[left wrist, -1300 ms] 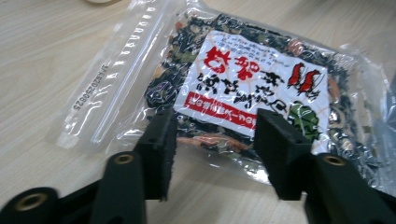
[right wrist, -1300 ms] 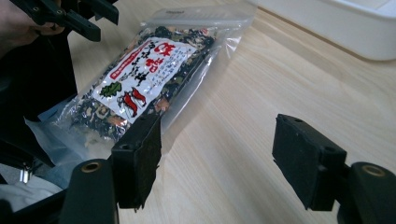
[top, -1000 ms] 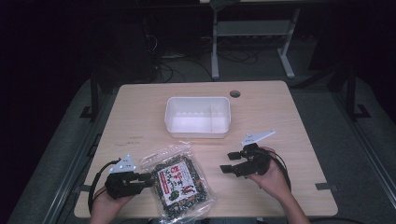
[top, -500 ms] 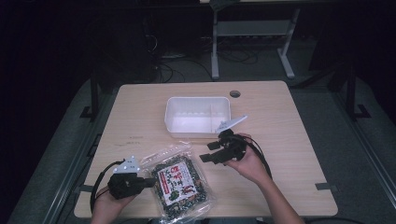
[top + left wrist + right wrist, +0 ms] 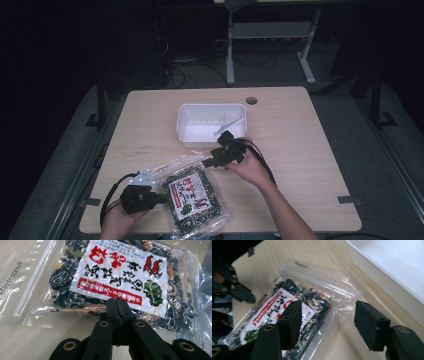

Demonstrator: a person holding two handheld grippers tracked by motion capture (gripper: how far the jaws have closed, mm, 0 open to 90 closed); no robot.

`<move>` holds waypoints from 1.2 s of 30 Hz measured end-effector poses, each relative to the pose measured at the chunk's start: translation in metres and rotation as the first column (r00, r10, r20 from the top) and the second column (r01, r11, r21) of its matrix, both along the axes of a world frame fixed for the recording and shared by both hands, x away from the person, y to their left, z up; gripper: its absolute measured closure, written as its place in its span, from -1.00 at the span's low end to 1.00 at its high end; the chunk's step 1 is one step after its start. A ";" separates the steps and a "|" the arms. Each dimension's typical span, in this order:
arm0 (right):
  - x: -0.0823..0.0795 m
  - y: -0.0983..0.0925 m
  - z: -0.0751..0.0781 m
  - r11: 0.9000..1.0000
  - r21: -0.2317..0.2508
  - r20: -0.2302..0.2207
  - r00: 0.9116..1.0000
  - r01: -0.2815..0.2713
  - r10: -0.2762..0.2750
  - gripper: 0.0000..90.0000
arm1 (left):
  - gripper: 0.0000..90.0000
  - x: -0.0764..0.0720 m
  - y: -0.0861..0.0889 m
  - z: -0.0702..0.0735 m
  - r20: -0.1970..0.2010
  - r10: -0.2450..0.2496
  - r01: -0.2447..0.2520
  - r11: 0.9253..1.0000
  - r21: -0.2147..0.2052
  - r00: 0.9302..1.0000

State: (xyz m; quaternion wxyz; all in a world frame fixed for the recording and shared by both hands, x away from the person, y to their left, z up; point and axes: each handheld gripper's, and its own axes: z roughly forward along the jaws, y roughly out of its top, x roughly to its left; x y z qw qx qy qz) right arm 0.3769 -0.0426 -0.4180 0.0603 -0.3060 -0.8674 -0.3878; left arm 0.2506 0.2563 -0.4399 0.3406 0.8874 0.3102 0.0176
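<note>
A light wooden table (image 5: pixel 310 165) with rounded corners stands in a dim room, on dark grey floor. Behind it run tangled cables (image 5: pixel 187 70) and the white legs of another piece of furniture (image 5: pixel 270 45). A round cable hole (image 5: pixel 251 100) sits near the table's far edge.

Nearest the person, at the table's near left, the left hand (image 5: pixel 116 221) holds the left hand-held gripper (image 5: pixel 159 199) level, pointing to the right. Its jaws are pressed together at the near left edge of a clear zip bag of dark dried food (image 5: pixel 195 195) with a white and red label. In the left gripper view the closed tips sit at the bag's (image 5: pixel 117 277) edge; whether plastic is caught between them cannot be told.

The bag lies flat on the table's near middle, its zip end pointing away from the person.

Farther in, the right forearm reaches in from the bottom right, and the right hand (image 5: pixel 248 167) holds the right hand-held gripper (image 5: pixel 206 163) pointing left, over the bag's far right corner. Its jaws are spread and have just been closing a little; in the right gripper view the bag's (image 5: pixel 312 295) clear corner lies between the two pads (image 5: pixel 368 325), which do not press on it.

Beyond, at the table's middle, stands a white rectangular tub (image 5: pixel 186 131).

Count: one bag, one tub, two hand-held grippers, one table.
</note>
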 end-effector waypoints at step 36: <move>0.028 0.031 -0.042 0.997 -0.023 -0.078 0.994 0.078 -0.080 0.00 | 1.00 0.003 0.000 -0.003 -0.025 0.004 -0.004 1.000 0.006 1.000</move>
